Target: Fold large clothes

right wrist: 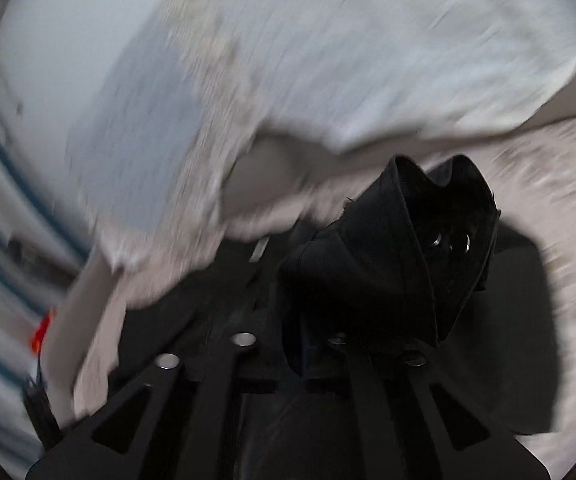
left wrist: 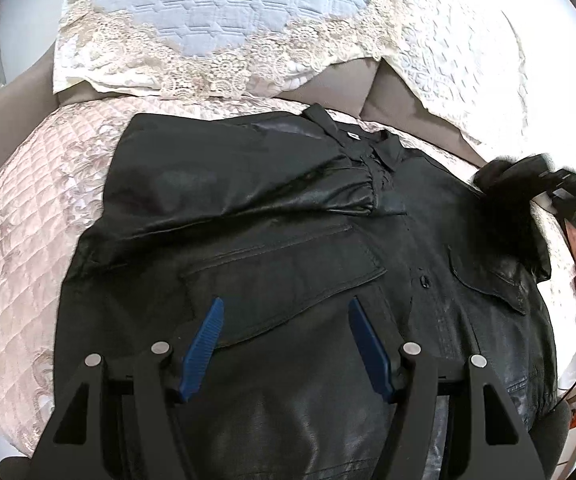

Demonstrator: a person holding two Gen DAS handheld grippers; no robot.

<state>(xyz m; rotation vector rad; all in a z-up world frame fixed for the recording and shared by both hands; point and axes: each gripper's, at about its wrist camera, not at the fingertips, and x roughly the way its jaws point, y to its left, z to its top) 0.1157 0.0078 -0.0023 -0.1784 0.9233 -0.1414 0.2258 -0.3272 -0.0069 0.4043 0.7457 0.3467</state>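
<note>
Left tongs [left wrist: 284,344] gape above the jacket [left wrist: 288,216]; right tongs [right wrist: 328,344] clamp its sleeve [right wrist: 420,248].

Jacket [left wrist: 288,240] lies spread on quilted cover [left wrist: 20,248], collar [left wrist: 368,144] at far end. One sleeve [left wrist: 248,196] folded across jacket's chest. Pillow [left wrist: 192,24] behind jacket, second cloth [left wrist: 468,60] to its right. Left gripper [left wrist: 284,340] above jacket's near part. Right gripper [right wrist: 368,320] at jacket's right edge, cuff [right wrist: 420,248] bunched between its fingers.
</note>
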